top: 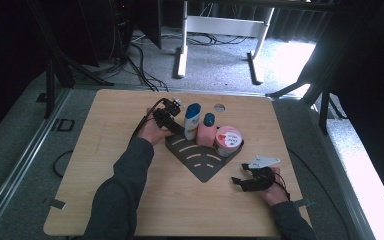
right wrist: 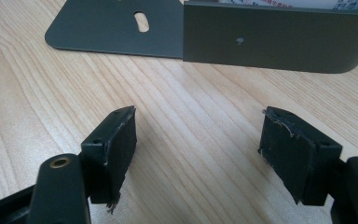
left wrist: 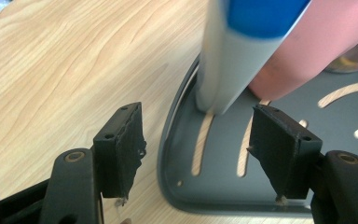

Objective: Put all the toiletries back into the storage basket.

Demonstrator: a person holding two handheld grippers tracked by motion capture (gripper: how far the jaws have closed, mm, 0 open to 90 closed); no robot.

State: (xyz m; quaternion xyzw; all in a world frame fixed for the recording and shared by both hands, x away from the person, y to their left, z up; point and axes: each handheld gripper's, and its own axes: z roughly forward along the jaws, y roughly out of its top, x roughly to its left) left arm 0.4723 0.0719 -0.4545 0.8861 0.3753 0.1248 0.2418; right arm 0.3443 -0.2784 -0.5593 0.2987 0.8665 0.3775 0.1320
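High view: I see a light wooden worktop (top: 105,165) carrying a dark grey fan-shaped metal rack with slots (top: 203,159). Standing on the rack in a row are a white bottle with a blue cap (top: 192,121), a pink bottle with a blue cap (top: 206,131) and a round tub with a pink and white lid (top: 228,140). The left gripper (top: 172,120) sits at the rack's left rear edge, just beside the white bottle; from here I cannot tell how its jaws stand. The right gripper (top: 240,176) rests low over the worktop near the rack's front right side, apart from it, a grey three-cornered plate (top: 263,161) on top. Left gripper view: I record the left gripper (left wrist: 198,140) with jaws spread wide and nothing between them, one over bare wood, the other over the rack (left wrist: 223,182). The white bottle (left wrist: 228,60) stands just ahead of the gap, the pink bottle (left wrist: 312,46) touching it behind. Right gripper view: the right gripper (right wrist: 198,144) is likewise spread and empty above bare worktop (right wrist: 196,121), with the rack's upright wall (right wrist: 279,39) ahead and clear of it.
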